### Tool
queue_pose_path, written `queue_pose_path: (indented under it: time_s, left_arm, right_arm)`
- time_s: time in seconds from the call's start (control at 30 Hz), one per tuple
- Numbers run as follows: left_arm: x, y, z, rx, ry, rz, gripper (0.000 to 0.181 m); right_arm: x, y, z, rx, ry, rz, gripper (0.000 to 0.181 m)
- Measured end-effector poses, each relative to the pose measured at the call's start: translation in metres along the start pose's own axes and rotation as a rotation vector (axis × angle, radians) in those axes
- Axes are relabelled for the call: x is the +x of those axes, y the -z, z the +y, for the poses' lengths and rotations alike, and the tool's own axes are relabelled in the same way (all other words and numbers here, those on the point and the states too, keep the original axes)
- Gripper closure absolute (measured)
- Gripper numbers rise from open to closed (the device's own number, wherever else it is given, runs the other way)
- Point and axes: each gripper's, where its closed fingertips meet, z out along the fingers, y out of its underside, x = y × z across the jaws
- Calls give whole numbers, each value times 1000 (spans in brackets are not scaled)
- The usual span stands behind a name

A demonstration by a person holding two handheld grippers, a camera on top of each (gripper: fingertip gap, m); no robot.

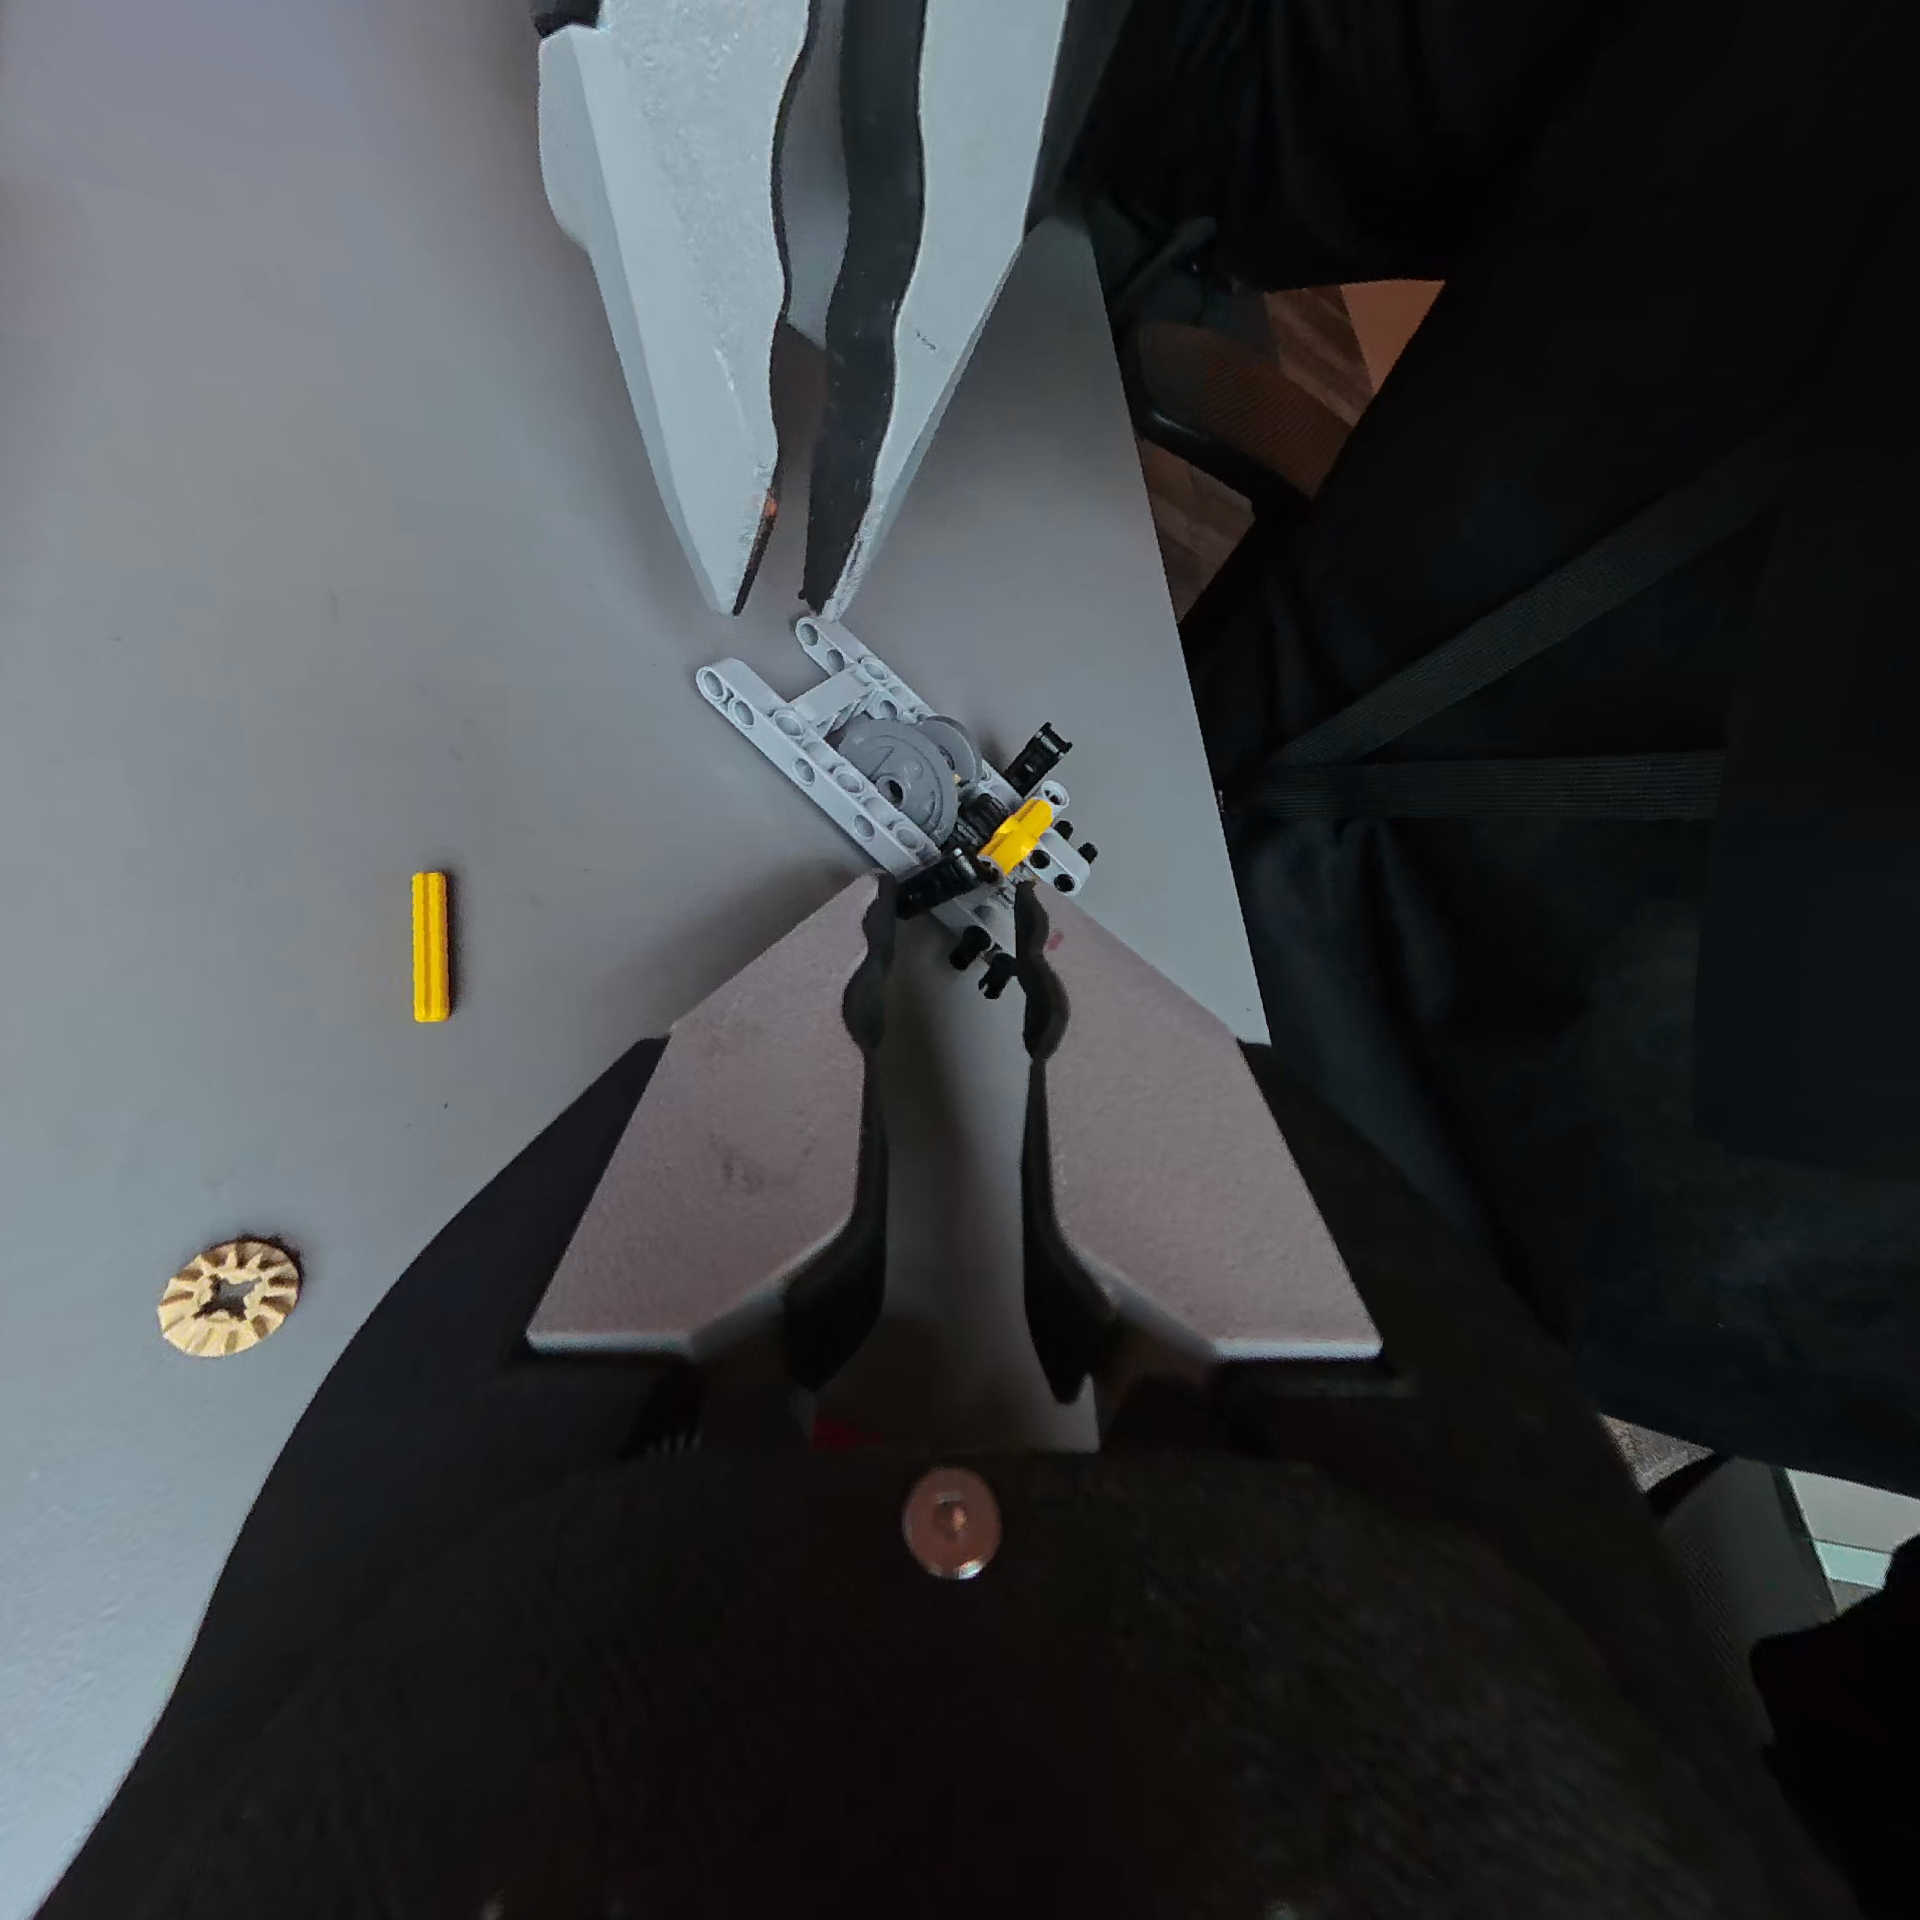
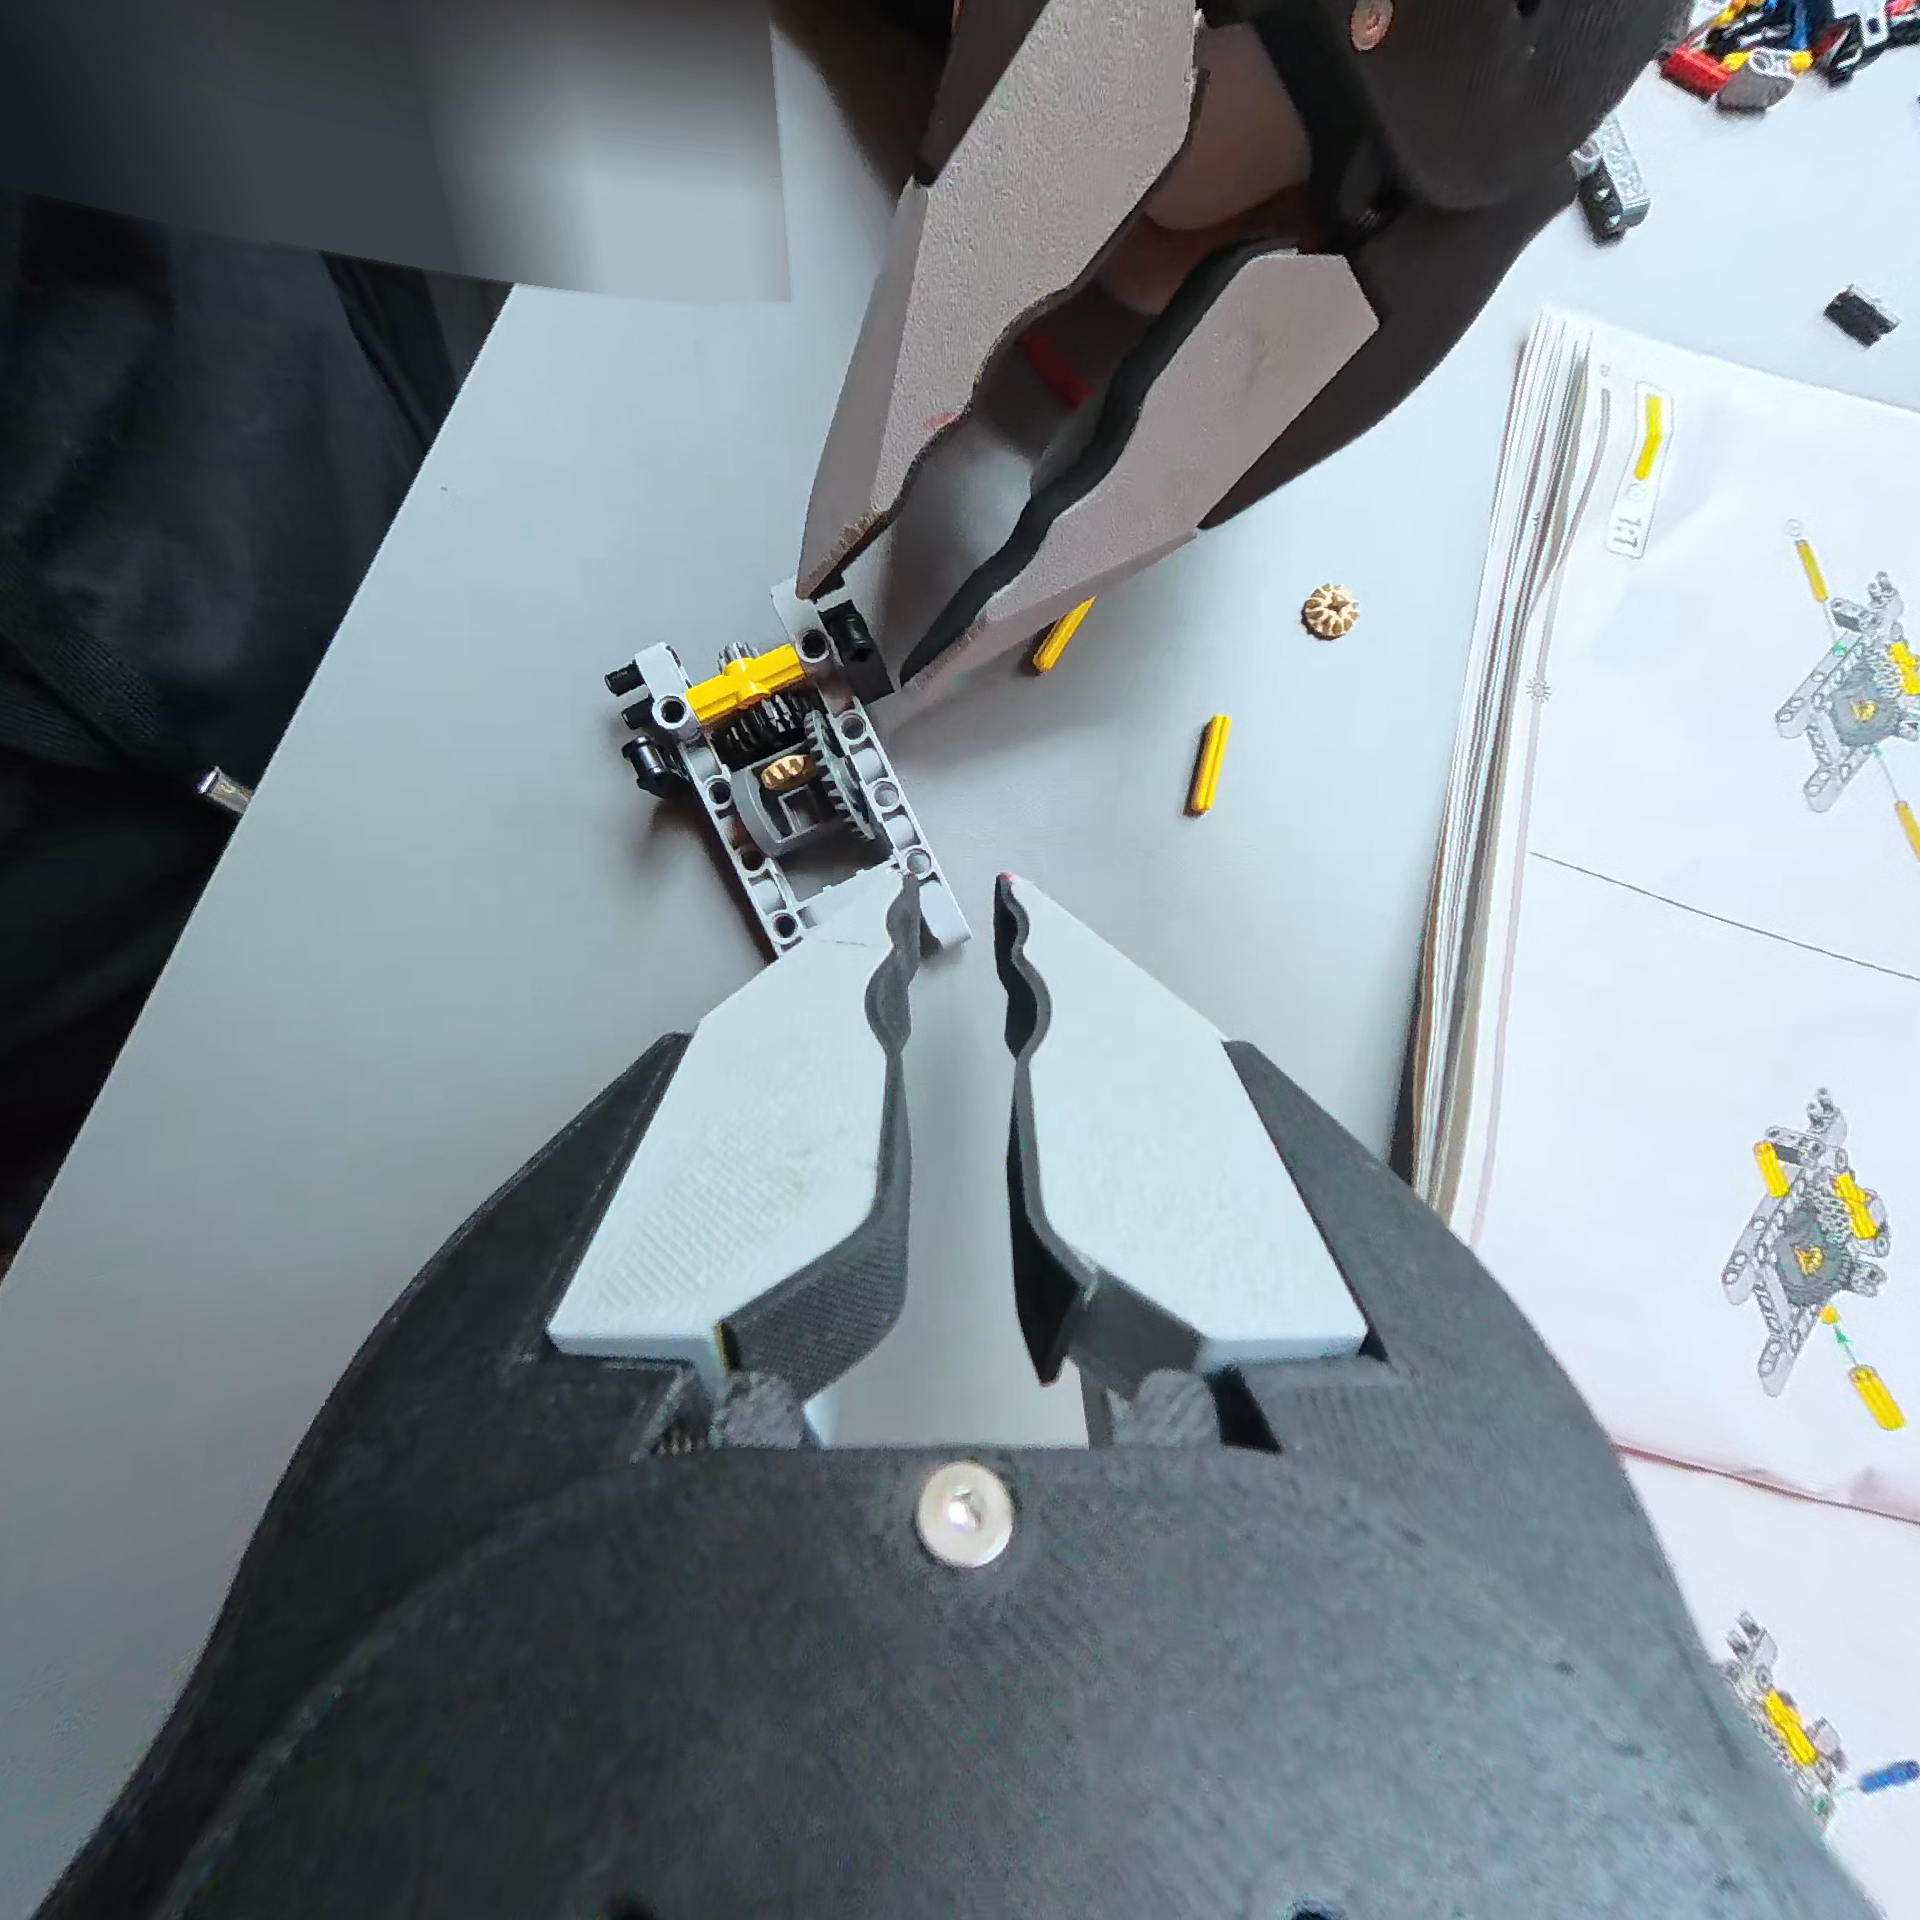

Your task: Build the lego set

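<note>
Close to the table's edge [image 2: 436, 582], where the grey surface dropped away to dark fabric, lay the partly built lego assembly [image 2: 795, 784]: two light grey beams framing dark grey gears, with a yellow connector [image 2: 750, 681] and black pins at one end. Little surface remained between the assembly and that edge.

At the pin end, the left gripper [image 1: 951, 894] had its fingers set either side of the assembly's end block, a gap between them as wide as the block; contact appeared on at least one side, but whether they clamped it could not be told. At the opposite end, the right gripper [image 2: 954, 894] hovered with its fingers slightly parted and nothing between them, one fingertip [image 2: 906, 902] overlapping the tip of one grey beam.

Open surface extended away from the edge. Two yellow axles [image 2: 1208, 764] [image 2: 1062, 634] lay there, one just beside the left gripper's finger, the other farther out, with a tan bevel gear [image 2: 1331, 610] near them, all apart from each other. Beyond these an open instruction booklet [image 2: 1662, 935] occupied the surface, and a scatter of loose pieces [image 2: 1756, 52] lay at the far corner.
</note>
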Motion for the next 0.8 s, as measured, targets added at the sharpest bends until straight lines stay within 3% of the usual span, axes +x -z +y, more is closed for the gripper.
queue_pose_path:
  time_s: [0.3, 0.57, 0.8]
  left_arm:
    - [3, 10, 7, 16, 34, -23, 154]
    - [2, 18, 10, 28, 185, -152, 146]
    - [13, 1, 19, 23, 267, -198, 136]
  right_arm:
    - [-11, -8, -3, 49, -20, -84, 160]
    - [-11, -15, -2, 88, -80, -220, 152]
    - [-19, -22, -5, 123, -109, -324, 150]
